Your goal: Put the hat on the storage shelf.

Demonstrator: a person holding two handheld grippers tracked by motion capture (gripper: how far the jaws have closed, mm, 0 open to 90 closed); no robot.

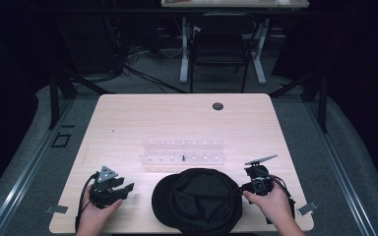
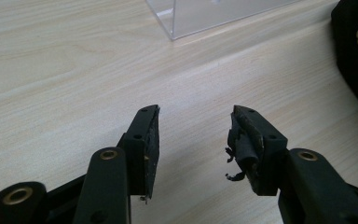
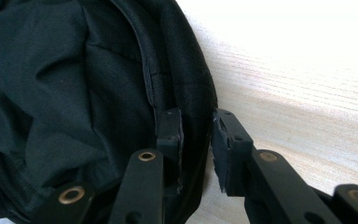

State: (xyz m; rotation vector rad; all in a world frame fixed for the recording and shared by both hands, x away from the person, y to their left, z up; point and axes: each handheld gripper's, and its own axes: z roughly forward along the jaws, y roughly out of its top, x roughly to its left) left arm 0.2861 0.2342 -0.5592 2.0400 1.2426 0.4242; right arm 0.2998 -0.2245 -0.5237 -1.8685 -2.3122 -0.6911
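Pale wooden table [image 1: 128, 118]: black cap [image 1: 199, 200] lies upside down at six o'clock. Right gripper [image 3: 196, 140] straddles its three-o'clock rim, jaws not yet pinching, seemingly to lift it. Left gripper [image 2: 193, 140], at nine o'clock, waits spread and empty.

The high view looks forward and down from above the person's side, taking in the whole table [image 1: 128, 118], the black cap [image 1: 202, 201] near its front edge and the clear rack [image 1: 183, 152] behind it. The left gripper view sits low and close over the table top, facing along its jaws toward a corner of the rack [image 2: 205, 16], with the cap's edge [image 2: 354, 51] at right. The right gripper view is closest, looking along its jaws at the cap's rim [image 3: 193, 107].
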